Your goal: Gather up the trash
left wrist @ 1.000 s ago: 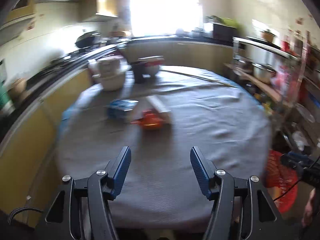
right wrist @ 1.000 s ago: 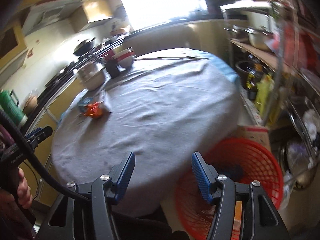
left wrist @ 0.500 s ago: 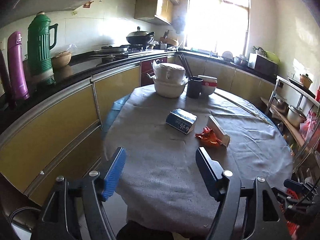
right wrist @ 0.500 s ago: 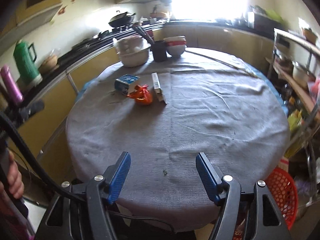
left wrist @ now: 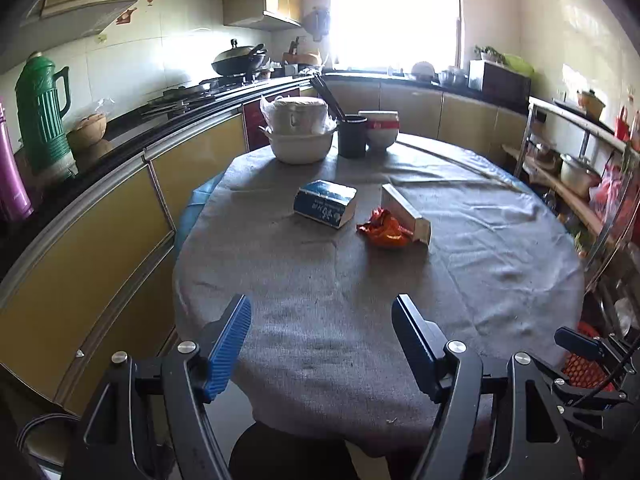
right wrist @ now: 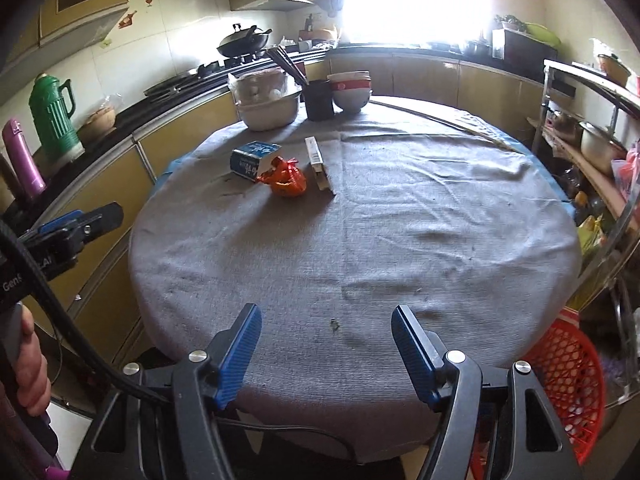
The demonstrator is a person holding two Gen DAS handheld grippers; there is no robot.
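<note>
Home kitchen: wok (left wrist: 239,61) on the gas stove (left wrist: 188,90) behind the round cloth-covered table (left wrist: 360,280), yellow cabinets (left wrist: 100,220) left of it, pot rack (left wrist: 576,168) to its right.

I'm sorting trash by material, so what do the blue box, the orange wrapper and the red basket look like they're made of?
Blue box: likely printed cardboard, with crisp folded edges and a matte face.
Orange wrapper: probably thin plastic or foil film, crumpled, with shiny creases.
Red basket: looks like moulded plastic, with an open lattice wall and a slight gloss.
</note>
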